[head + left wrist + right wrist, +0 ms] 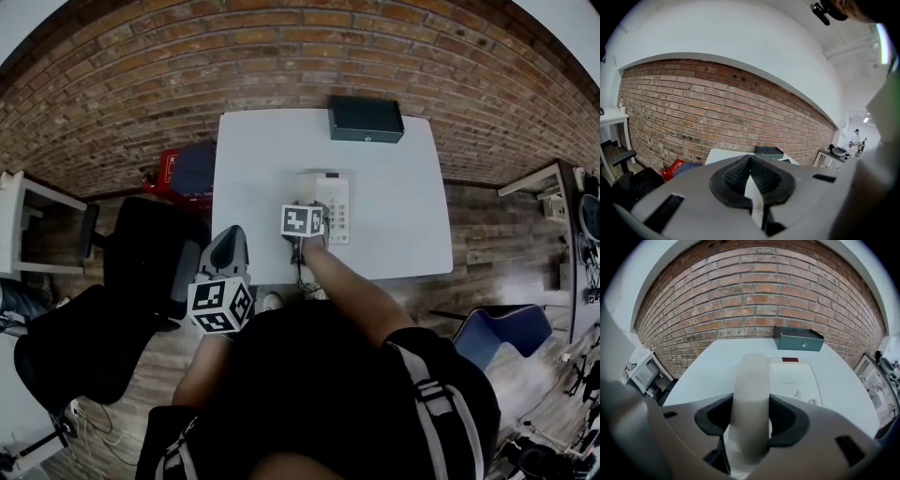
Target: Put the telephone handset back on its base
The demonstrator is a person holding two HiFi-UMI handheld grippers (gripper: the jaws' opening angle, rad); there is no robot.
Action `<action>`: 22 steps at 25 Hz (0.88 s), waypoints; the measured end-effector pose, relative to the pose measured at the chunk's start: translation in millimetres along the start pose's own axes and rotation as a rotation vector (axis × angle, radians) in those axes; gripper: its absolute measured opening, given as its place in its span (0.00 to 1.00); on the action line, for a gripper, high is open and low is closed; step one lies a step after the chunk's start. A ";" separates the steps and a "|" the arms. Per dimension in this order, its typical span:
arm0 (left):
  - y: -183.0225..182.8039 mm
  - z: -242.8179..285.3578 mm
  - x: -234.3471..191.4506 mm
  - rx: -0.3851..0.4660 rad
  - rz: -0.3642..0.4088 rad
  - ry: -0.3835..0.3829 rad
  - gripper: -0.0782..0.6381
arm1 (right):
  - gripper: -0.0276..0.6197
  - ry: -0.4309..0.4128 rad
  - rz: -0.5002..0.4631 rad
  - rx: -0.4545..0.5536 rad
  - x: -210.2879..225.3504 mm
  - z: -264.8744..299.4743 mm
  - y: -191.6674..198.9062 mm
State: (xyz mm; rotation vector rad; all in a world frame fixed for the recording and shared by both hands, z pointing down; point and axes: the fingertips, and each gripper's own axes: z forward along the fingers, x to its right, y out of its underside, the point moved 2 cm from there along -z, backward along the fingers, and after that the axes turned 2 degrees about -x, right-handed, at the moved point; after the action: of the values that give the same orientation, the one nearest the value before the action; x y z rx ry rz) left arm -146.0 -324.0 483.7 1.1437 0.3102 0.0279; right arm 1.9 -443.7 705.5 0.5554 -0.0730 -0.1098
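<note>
The right gripper (750,414) clamps the handset (751,376) mid-length to seat it level on the base (794,380); the left gripper (751,177) hangs back, jaws together.

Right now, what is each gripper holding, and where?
Right gripper grips the off-white plastic telephone handset across its handle; left gripper is shut, empty.

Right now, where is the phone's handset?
In the right gripper view, the handset is clamped in the right gripper, at the base's left side.
</note>
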 end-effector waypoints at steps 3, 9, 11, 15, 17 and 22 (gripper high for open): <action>-1.0 -0.3 1.6 0.008 0.006 0.007 0.11 | 0.36 -0.035 0.008 0.023 -2.3 -2.0 0.5; -4.3 2.0 3.3 0.016 0.009 0.027 0.11 | 0.41 -0.097 0.011 0.203 5.9 -39.1 -20.6; -5.2 5.0 4.6 0.016 0.008 0.036 0.11 | 0.13 -0.112 0.006 0.306 15.5 -58.8 -32.9; -8.6 13.7 11.2 0.020 0.013 0.063 0.11 | 0.04 -0.192 0.043 0.455 28.5 -106.5 -51.2; -12.3 18.4 16.6 0.025 0.020 0.078 0.11 | 0.04 -0.210 0.021 0.548 33.0 -135.6 -62.0; -19.7 28.4 32.2 0.036 0.052 0.117 0.11 | 0.04 -0.204 -0.080 0.840 47.4 -222.2 -86.3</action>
State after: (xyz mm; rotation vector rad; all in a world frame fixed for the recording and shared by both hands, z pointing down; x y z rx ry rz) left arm -110.5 -351.7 469.3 1.1879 0.3860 0.1358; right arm 63.6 -406.4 473.3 1.3861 -0.3030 -0.2159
